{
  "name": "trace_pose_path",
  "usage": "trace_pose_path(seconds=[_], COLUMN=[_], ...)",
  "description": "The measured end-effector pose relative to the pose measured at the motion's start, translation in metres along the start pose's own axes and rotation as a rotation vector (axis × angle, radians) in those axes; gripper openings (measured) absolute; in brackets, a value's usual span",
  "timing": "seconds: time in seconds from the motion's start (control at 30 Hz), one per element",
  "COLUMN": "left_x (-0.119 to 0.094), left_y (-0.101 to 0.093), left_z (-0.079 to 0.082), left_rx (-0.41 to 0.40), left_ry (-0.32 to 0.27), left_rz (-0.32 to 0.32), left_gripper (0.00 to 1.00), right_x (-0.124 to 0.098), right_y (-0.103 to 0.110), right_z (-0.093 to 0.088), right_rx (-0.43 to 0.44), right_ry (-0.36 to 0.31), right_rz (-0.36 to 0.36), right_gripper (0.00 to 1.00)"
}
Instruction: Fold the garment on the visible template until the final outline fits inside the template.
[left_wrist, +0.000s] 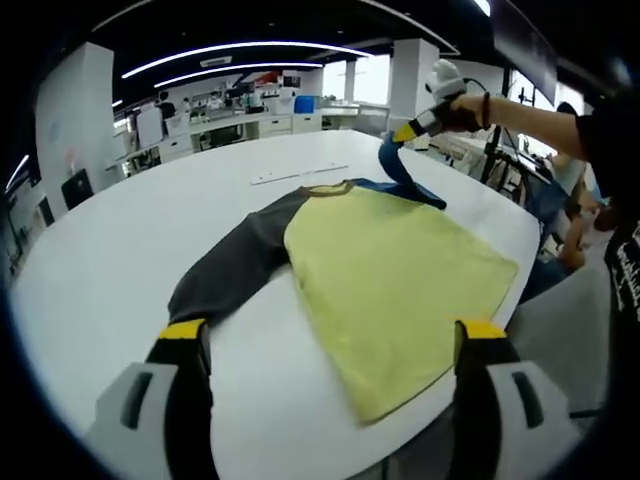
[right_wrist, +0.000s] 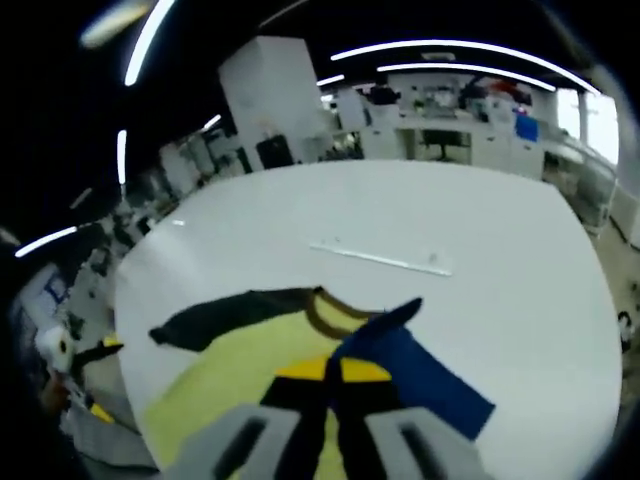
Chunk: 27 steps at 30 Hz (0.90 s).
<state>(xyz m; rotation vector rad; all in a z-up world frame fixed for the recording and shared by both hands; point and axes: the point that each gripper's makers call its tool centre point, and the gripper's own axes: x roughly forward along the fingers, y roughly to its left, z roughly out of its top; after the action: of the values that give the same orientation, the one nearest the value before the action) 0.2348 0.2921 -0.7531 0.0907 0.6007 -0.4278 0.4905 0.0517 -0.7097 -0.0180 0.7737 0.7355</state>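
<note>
Sleeve-fold step: right gripper (right_wrist: 332, 372) was clamped on the blue sleeve (right_wrist: 420, 385), lifted off the shirt (left_wrist: 395, 280). Left gripper (left_wrist: 335, 350) hung empty, jaws apart. Next, judged: carry the sleeve across the yellow body and release.

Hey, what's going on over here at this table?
A person is folding a long-sleeved shirt with a yellow body on a white table, using a handheld gripper in each hand. The right gripper is shut on the blue sleeve and holds its end raised off the table. The left gripper is open at the near edge, holding nothing. The dark sleeve lies stretched flat. A thin clear strip lies beyond the collar.
</note>
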Motion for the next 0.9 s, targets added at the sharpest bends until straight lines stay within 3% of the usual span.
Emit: trace_pose_path(seconds=[0.9], left_x=[0.002], left_y=[-0.008], left_z=[-0.005], left_rx=[-0.001], left_ry=[0.023], left_rz=[-0.005], left_gripper=[0.99], right_x=[0.042], right_y=[0.063], right_z=[0.009], right_rx=[-0.068], right_ry=[0.037], right_rz=[0.063], right_gripper=[0.00])
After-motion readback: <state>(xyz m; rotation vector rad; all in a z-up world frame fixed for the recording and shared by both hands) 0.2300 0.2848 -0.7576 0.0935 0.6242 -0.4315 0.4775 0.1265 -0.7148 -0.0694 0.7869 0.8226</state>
